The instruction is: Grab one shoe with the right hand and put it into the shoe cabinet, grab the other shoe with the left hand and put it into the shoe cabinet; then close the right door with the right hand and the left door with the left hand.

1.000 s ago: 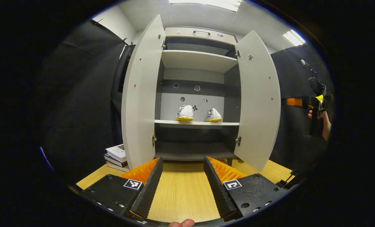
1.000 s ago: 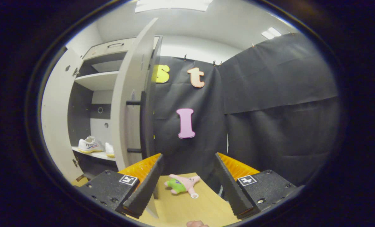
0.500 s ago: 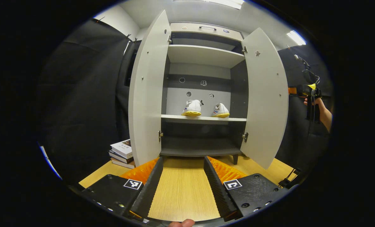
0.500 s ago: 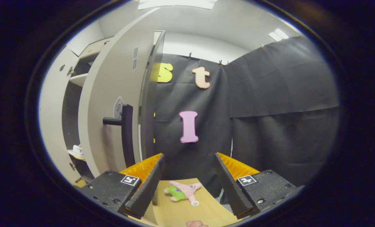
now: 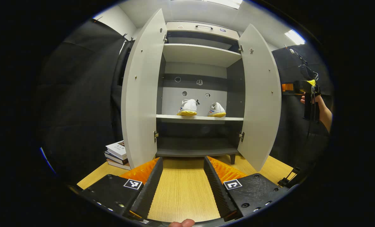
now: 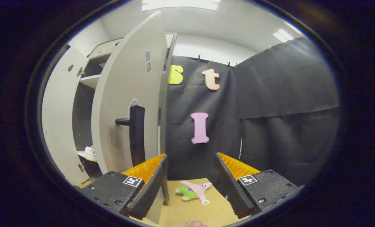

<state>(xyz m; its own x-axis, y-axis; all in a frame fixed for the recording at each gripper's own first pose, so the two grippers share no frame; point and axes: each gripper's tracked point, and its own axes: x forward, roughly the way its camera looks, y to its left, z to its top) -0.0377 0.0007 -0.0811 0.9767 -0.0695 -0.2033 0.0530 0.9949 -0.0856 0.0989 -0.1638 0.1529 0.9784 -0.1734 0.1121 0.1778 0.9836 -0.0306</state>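
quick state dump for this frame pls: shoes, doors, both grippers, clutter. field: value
shoes: two shoes side by side on the cabinet's middle shelf
left door: left door open
right door: right door open, handle on its outer face
left gripper: left gripper open, holding nothing, above the wooden table, facing the cabinet
right gripper: right gripper open, holding nothing, beside the right door's outer face
clutter: stack of books left of the cabinet; plush toy on the table
task left: both doors not yet closed
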